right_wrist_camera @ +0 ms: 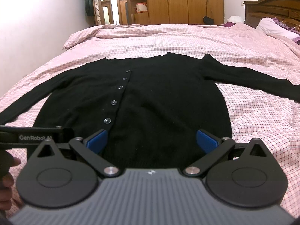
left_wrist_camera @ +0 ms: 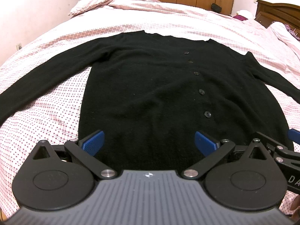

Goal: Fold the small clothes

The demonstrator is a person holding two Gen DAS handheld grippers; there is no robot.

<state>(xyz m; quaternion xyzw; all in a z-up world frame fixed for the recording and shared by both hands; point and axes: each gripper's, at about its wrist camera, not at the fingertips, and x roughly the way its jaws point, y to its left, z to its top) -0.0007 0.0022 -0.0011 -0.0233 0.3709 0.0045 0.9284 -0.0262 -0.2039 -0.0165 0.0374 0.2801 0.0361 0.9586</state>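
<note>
A black buttoned cardigan [left_wrist_camera: 150, 86] lies flat on the bed, front up, both sleeves spread out to the sides. It also shows in the right wrist view [right_wrist_camera: 159, 103]. My left gripper [left_wrist_camera: 149, 141] is open and empty, hovering over the cardigan's near hem on its left half. My right gripper [right_wrist_camera: 152, 140] is open and empty, over the near hem on the right half. The right gripper's body shows at the right edge of the left wrist view [left_wrist_camera: 281, 150], and the left gripper's body at the left of the right wrist view [right_wrist_camera: 35, 136].
The bed has a pink checked, dotted sheet [left_wrist_camera: 46, 116]. A folded quilt [left_wrist_camera: 120, 1] lies at the far end. Pillows [right_wrist_camera: 271, 27] and a wooden headboard [right_wrist_camera: 271, 7] are at the right. Wardrobes [right_wrist_camera: 183, 1] stand behind.
</note>
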